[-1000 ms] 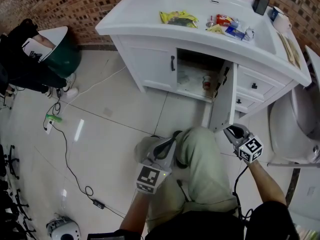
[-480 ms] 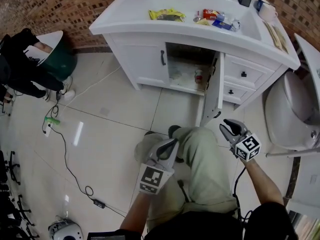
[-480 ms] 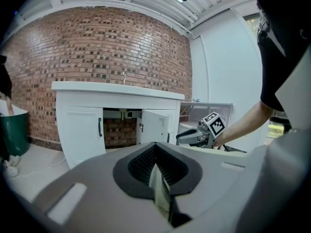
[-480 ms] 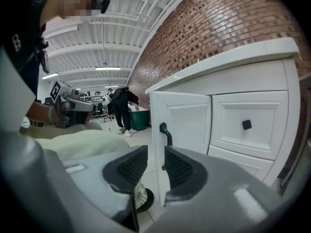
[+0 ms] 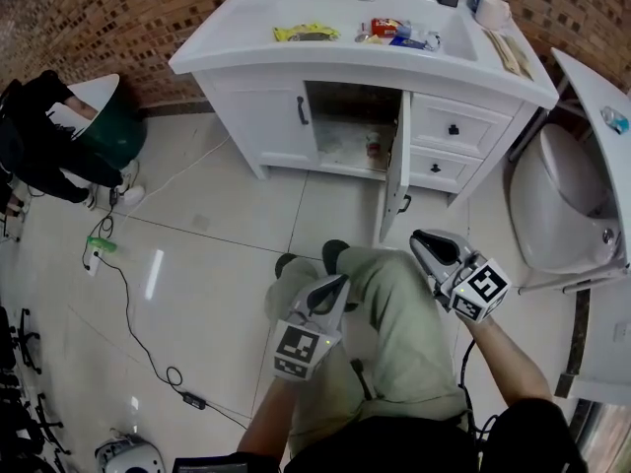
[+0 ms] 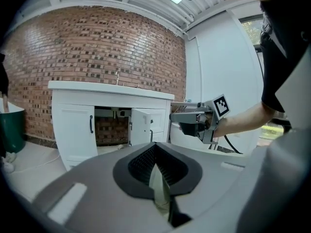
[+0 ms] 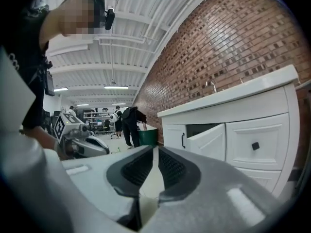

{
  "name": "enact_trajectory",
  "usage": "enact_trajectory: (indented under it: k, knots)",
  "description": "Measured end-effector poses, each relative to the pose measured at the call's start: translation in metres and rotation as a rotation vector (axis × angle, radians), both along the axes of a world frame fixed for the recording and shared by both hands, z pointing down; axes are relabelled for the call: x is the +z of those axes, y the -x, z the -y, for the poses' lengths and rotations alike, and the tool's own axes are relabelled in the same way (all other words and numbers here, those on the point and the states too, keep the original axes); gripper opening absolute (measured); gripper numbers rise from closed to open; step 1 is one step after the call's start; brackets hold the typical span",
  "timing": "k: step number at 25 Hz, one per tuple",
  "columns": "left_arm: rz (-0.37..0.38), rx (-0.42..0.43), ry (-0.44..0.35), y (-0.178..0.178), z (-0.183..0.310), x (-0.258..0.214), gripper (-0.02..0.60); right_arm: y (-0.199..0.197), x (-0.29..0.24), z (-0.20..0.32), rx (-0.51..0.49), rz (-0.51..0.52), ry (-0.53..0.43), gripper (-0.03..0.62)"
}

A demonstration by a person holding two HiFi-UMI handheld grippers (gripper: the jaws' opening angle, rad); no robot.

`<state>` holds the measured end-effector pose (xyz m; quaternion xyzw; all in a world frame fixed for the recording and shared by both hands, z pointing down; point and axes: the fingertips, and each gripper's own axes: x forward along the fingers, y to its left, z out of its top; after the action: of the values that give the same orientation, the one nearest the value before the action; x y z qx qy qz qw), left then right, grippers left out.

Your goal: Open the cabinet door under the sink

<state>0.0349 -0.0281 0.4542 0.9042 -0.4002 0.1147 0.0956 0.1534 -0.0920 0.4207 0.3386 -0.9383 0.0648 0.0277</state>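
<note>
Tiled floor (image 5: 217, 215), brick wall (image 5: 99, 8). Head view: the cabinet door (image 5: 391, 180) stands wide ahead of the right hand-held gripper (image 5: 426, 244), held clear, the job seemingly done. Left gripper view: left hand-held gripper (image 6: 155, 147) closed, empty, unneeded. Right gripper view: jaws have just been closing to a slit, nothing between

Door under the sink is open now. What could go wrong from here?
1. The cabinet door juts out towards the person's knee; rising or stepping forward may knock it and strain the hinges.
2. A small container stands exposed in the open compartment; a careless reach could tip it.
3. A cable trails across the floor on the left, a likely trip hazard when backing that way.
</note>
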Motion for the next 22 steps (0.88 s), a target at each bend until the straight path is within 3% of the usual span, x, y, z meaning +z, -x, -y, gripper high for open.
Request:
enact_trajectory:
  k: [8,11,16,22]
  knots:
    - [0.002,0.019,0.010,-0.023,-0.040,0.006,0.017,0.022,-0.005,-0.045,-0.029,0.089,0.028,-0.008]
    - [-0.001,0.018,0.021,-0.028,-0.055,0.011,0.017,0.024,0.008,-0.061,-0.030,0.062,0.046,-0.008]
    - [0.007,0.020,0.032,-0.038,-0.079,0.019,0.017,0.009,0.033,-0.076,-0.012,0.086,0.144,-0.008]
    - [0.021,0.016,0.025,-0.045,-0.098,0.018,0.017,0.011,0.055,-0.093,0.007,-0.078,0.153,-0.008]
